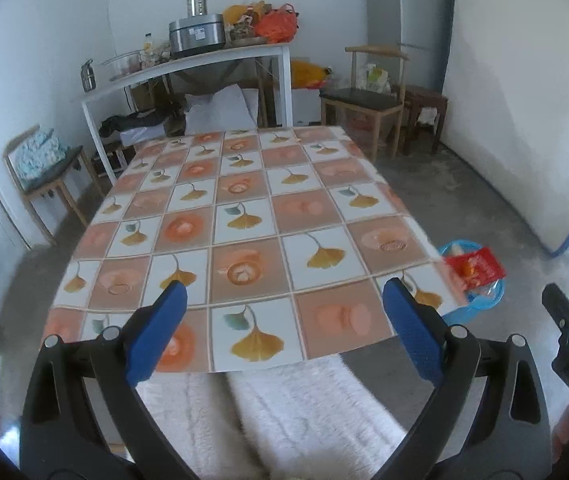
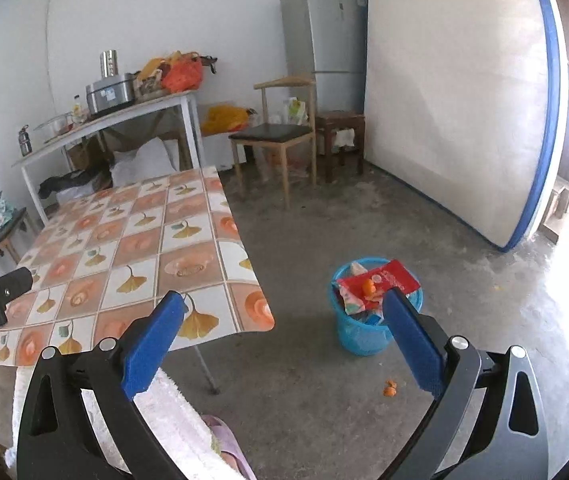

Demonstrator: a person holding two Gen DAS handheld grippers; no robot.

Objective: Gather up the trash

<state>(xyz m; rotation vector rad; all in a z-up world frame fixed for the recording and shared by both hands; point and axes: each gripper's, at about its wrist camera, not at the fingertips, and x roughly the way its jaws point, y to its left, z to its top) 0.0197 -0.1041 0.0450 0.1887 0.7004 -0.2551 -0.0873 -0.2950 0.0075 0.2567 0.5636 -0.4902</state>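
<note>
Right gripper [image 2: 280, 344]: jaws spread wide, nothing held. Left gripper [image 1: 284, 332]: likewise released, above bare surface [image 1: 244, 208]. Orange peel scrap [image 2: 389, 390]: on floor near blue bin [image 2: 364, 332]; judged light, soft, slippery; pinched across edges.

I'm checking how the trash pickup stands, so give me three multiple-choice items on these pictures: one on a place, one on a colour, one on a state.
1. Where does the trash bin stand?
A. on the floor beside the table
B. on the table
C. on a chair

2. What colour is the bin?
A. green
B. blue
C. black

3. How is the right hand-held gripper?
A. shut on a wrapper
B. open and empty
C. shut on nothing

Answers:
1 A, it sits on the concrete off the table's corner.
2 B, its mesh wall is blue.
3 B, its blue pads stand wide apart with nothing between.
</note>
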